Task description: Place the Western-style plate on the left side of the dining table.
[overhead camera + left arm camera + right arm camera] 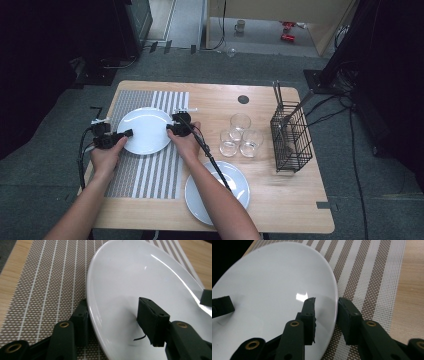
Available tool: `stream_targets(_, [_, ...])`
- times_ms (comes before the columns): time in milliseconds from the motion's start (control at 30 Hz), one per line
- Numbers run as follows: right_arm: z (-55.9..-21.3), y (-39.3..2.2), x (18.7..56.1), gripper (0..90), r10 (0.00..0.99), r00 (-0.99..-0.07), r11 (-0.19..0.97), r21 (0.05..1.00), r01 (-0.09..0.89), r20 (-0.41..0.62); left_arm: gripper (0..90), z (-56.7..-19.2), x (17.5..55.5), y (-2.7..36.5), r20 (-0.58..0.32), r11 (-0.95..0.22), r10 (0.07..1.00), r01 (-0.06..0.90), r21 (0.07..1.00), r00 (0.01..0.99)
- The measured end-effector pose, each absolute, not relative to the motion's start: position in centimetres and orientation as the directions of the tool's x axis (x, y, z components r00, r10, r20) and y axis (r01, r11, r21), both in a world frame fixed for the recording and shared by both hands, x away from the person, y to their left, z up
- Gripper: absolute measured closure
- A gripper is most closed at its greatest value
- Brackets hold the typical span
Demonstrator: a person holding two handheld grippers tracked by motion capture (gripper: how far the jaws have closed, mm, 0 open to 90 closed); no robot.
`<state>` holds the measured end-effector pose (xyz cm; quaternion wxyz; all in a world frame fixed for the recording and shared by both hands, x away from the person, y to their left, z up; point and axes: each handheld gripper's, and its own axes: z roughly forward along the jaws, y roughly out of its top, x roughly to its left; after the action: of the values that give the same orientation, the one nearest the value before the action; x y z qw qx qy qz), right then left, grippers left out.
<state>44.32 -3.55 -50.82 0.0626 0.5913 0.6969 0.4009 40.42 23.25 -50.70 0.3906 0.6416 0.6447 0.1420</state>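
A white plate [145, 131] lies on a striped placemat [150, 175] at the table's left. My left gripper [127, 133] is at the plate's left rim and my right gripper [170, 131] at its right rim. In the left gripper view the left gripper [115, 302] stands open astride the rim of the plate [130, 277]: one jaw is beneath the edge and the other is clear above the surface. In the right gripper view the right gripper [327, 300] is shut on the rim of the plate [274, 280], one pad on top and one against the outer edge.
A second white plate [240, 196] lies near the front edge under my right forearm. Three clear glasses [240, 122] stand right of centre. A black wire basket [291, 137] holding utensils stands at the right side of the wooden table [300, 210].
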Motion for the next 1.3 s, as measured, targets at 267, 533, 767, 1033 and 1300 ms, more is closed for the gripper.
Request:
stream_targets(267, [-50.1,-3.7,44.1,66.9,0.871,-0.314,-0.008,0.650,0.759,0.378,41.2,-50.5,40.4,22.8,-0.249,0.089,0.962,0.725,0.683,0.116])
stream_targets(533, [-50.1,-3.7,43.9,66.7,0.871,-0.342,0.040,0.645,0.763,0.351,32.2,-50.4,40.3,22.7,-0.210,0.081,0.974,0.727,0.682,0.089])
stream_targets(767, [-49.3,-3.9,43.4,63.3,0.883,-0.380,0.078,0.711,0.698,0.276,26.9,-50.1,39.5,23.1,-0.220,0.088,0.971,0.717,0.692,0.093])
stream_targets(1033, [-47.6,-4.2,42.1,44.1,0.872,-0.404,0.064,0.756,0.651,0.274,18.6,-49.0,38.4,22.8,-0.232,0.089,0.965,0.679,0.728,0.122])
stream_targets(1300, [-45.7,-4.5,40.3,22.7,0.864,-0.432,0.082,0.775,0.626,0.258,15.3,-48.3,37.1,22.3,-0.229,0.071,0.961,0.660,0.748,0.155])
